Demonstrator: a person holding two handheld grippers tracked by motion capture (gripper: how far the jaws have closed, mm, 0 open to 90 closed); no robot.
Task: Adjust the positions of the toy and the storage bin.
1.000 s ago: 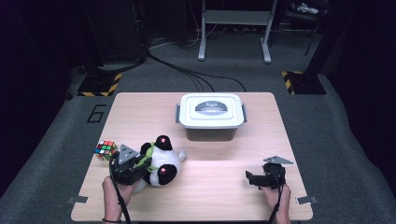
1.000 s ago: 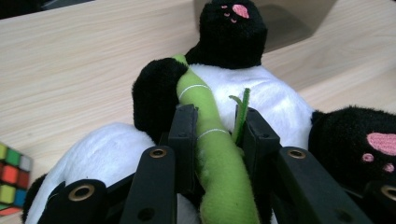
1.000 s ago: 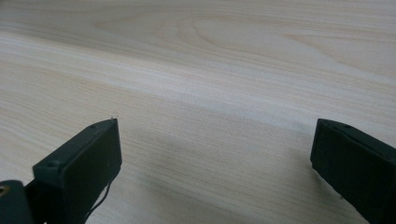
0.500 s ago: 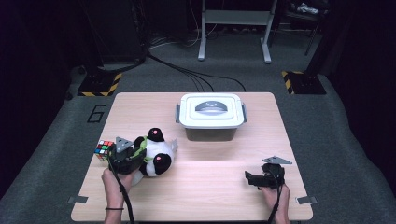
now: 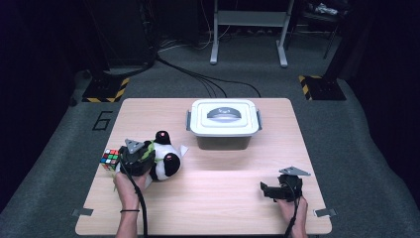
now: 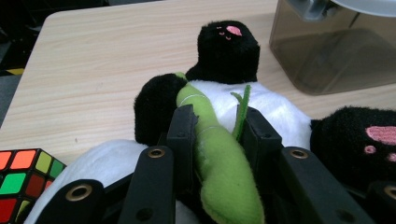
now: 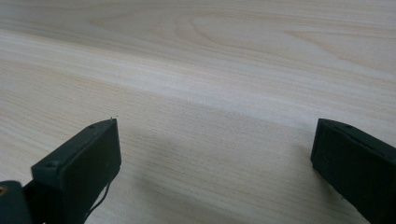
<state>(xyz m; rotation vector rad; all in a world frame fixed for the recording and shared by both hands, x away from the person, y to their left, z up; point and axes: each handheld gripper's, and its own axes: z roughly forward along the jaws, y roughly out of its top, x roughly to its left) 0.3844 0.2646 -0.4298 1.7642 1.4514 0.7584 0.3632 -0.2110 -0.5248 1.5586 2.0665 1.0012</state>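
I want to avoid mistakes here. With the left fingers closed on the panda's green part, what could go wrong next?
1. The left gripper pinches only the thin green piece of the panda, so the toy might slip or swing when lifted.
2. The cube sits right beside that gripper and could get knocked.
3. The box has its lid on, so the panda cannot go in yet.

Looked like a lab or recording studio set up for test work. Stood on grey carpet among dark surroundings, with a pale wooden tabletop (image 5: 223, 198) taped down at its corners, a number "6" (image 5: 102, 120) marked on the floor, yellow-black hazard blocks (image 5: 105, 89), trailing black cables (image 5: 198, 74), and a metal stand (image 5: 250, 29) behind.
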